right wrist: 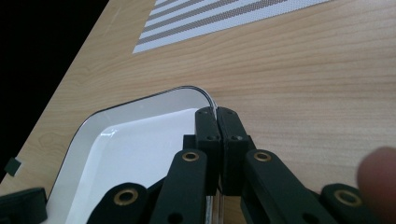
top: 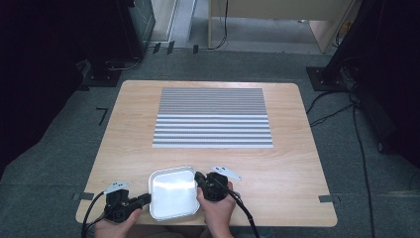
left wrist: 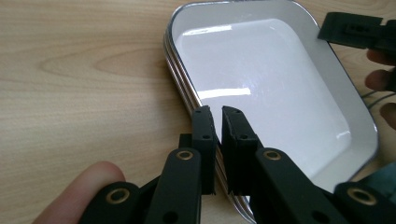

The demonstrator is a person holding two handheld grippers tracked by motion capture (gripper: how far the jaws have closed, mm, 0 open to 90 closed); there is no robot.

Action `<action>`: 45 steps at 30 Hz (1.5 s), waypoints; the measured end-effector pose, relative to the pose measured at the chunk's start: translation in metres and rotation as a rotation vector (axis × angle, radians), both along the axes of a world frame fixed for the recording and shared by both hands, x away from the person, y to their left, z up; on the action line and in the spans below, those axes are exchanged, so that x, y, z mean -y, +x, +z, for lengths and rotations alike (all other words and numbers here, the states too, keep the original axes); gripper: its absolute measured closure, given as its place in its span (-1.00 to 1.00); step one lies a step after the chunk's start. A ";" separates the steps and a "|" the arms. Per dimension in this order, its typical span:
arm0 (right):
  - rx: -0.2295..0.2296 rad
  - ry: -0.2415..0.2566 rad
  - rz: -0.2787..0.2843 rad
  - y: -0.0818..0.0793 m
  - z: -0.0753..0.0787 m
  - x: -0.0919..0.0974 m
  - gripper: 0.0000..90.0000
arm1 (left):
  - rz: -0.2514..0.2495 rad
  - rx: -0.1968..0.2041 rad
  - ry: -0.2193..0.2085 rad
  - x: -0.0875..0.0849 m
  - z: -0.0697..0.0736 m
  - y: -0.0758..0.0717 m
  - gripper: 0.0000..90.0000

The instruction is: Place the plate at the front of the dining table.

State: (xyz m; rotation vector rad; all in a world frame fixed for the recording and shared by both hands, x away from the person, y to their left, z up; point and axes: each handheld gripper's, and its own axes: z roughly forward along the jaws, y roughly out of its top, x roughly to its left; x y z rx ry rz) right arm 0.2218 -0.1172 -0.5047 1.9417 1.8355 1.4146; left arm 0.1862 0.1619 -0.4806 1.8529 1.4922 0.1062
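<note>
On the wooden bench (top: 297, 148), near its front edge, a white tray (top: 173, 193) lay between both tools: the left hand-held gripper (top: 146, 199) clamped its left rim, the right hand-held gripper (top: 198, 177) pinched its right rim

Lab: cables (top: 361, 144), camera stands (top: 329, 69)

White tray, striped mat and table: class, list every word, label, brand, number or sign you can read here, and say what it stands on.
None: no readable text on the white tray, the striped mat, the table or either gripper.
</note>
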 end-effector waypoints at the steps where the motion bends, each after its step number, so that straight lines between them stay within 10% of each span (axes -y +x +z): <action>1: -0.004 0.001 0.006 -0.001 0.000 0.002 0.99 | -0.001 0.006 0.008 0.001 0.000 0.001 0.92; 11: 0.005 -0.008 0.067 0.000 0.006 0.008 0.90 | 0.003 0.044 0.036 0.003 0.003 0.007 1.00; 19: -0.019 -0.083 0.093 0.015 0.003 0.001 0.87 | 0.003 0.017 -0.027 -0.004 0.001 0.012 1.00; 35: -0.008 -0.080 -0.103 0.005 0.003 -0.004 0.95 | -0.025 -0.006 -0.095 -0.003 0.004 0.010 0.73; 45: 0.016 -0.015 -0.140 -0.003 0.001 0.007 0.97 | -0.105 -0.125 -0.153 -0.002 0.000 0.012 0.59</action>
